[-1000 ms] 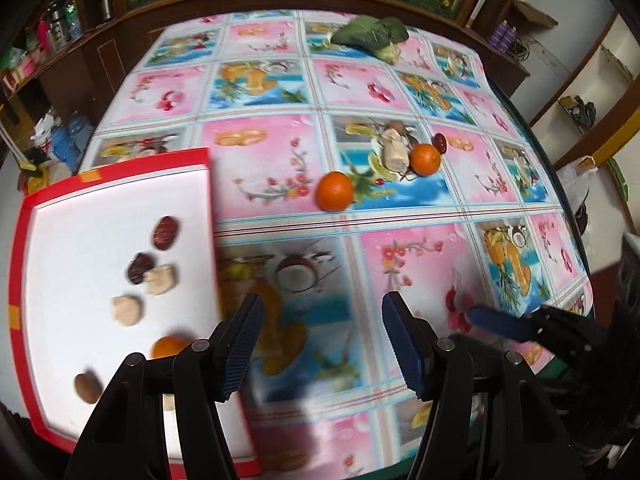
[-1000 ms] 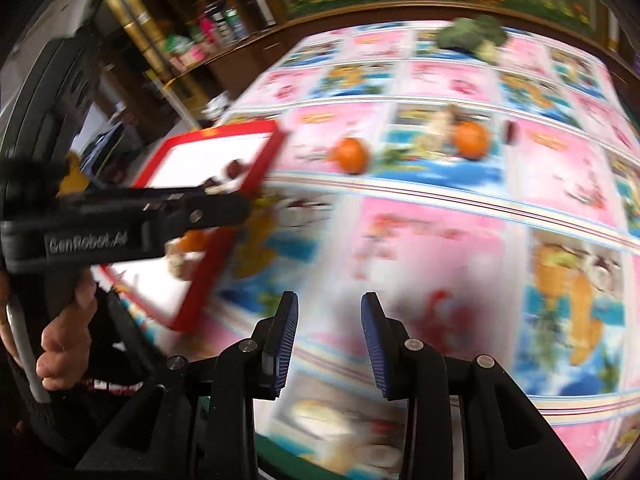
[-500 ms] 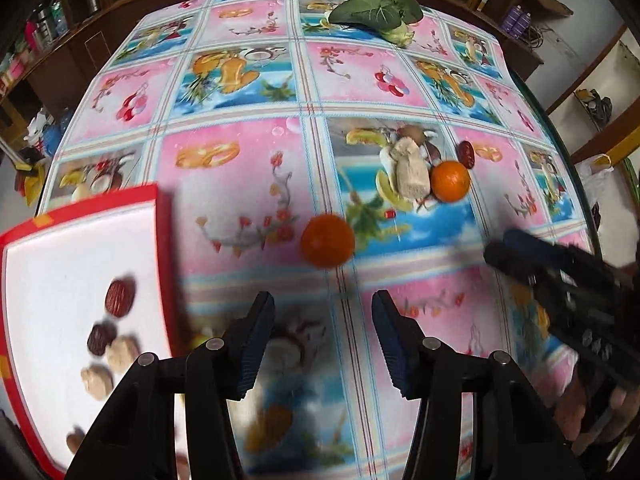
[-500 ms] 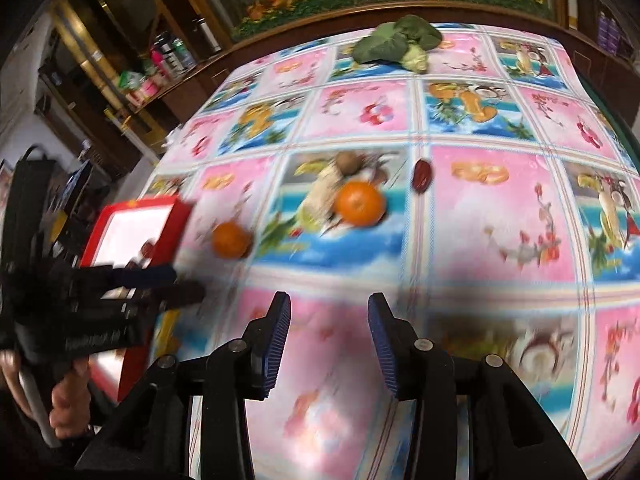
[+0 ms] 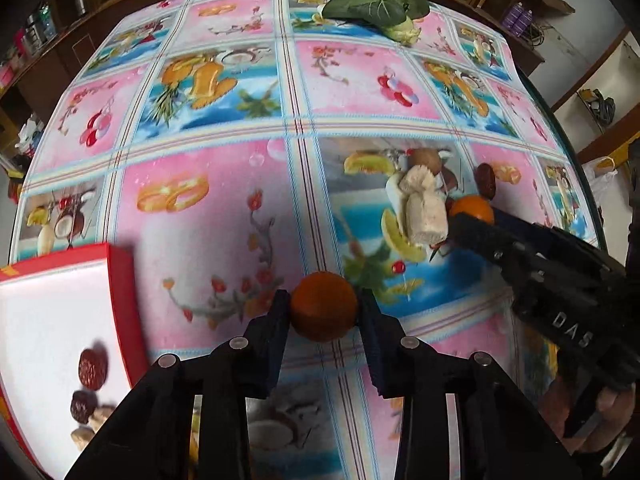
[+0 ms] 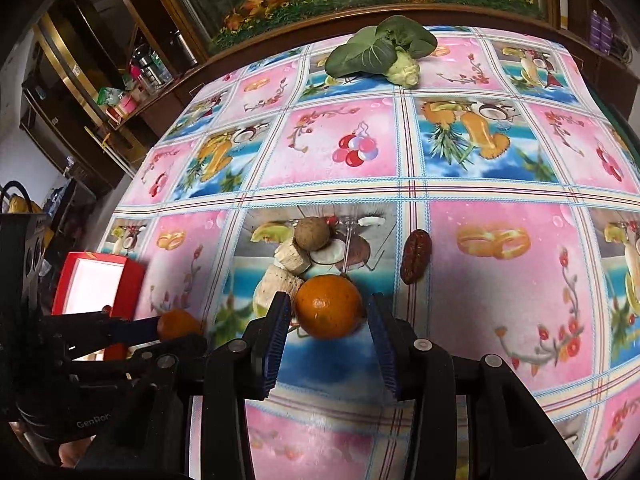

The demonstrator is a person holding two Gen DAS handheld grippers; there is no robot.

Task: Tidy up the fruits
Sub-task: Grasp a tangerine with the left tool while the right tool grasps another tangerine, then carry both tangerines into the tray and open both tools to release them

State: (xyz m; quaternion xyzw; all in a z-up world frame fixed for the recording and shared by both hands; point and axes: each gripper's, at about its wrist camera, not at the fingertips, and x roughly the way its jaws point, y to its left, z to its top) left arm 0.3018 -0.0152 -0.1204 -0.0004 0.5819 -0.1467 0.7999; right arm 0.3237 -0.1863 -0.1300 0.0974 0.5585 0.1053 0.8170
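Both grippers, having dropped toward the tablecloth, are closing: left gripper around one tangerine, right gripper around another tangerine.

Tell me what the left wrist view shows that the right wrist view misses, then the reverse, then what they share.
Left wrist only: the dates lying inside the red tray.

Right wrist only: the shelf with bottles beside the table.

Both: two oranges, one between each gripper's closing fingers, the left gripper and the right gripper; the leafy vegetable; the loose date on the tablecloth.
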